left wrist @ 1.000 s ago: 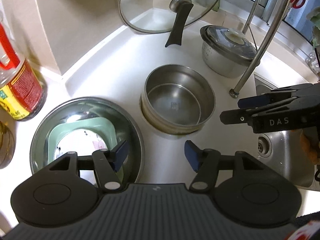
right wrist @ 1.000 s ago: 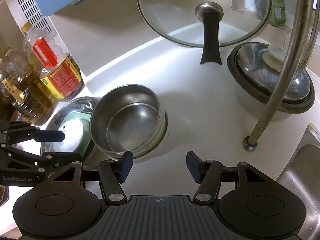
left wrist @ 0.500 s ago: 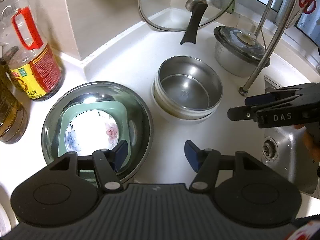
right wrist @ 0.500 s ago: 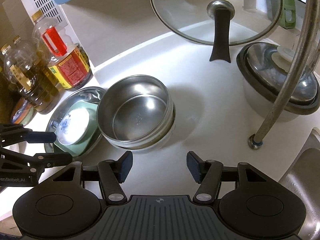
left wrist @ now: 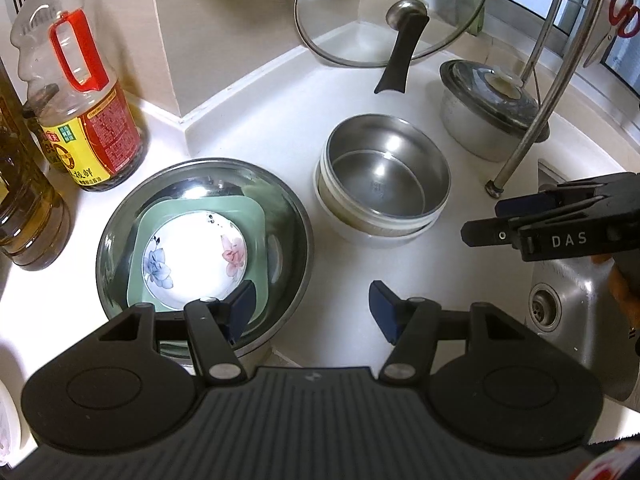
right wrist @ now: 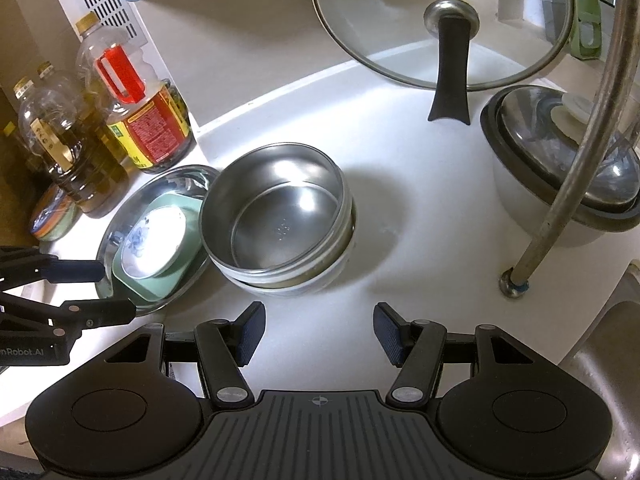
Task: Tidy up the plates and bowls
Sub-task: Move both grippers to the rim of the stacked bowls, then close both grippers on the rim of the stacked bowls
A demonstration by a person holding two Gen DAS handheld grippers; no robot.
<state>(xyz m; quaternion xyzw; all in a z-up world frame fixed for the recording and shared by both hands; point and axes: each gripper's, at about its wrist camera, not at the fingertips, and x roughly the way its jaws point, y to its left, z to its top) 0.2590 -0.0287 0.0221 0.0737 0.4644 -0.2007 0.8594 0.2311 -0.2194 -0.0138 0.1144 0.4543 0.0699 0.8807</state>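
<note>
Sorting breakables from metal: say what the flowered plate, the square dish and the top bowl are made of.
Flowered plate: probably glazed ceramic; glossy white with painted flowers.
Square dish: matte pale green, ceramic or plastic; the look does not settle it.
Top bowl: likely stainless steel; brushed grey, mirror-like reflections, thin rim.

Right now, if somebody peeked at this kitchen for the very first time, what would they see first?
Probably the little flowered plate, sitting on a green square dish inside a big shiny steel basin on the counter's left side. Just right of it stands a stack of steel bowls, and behind them a big glass lid leans against the corner wall.
</note>
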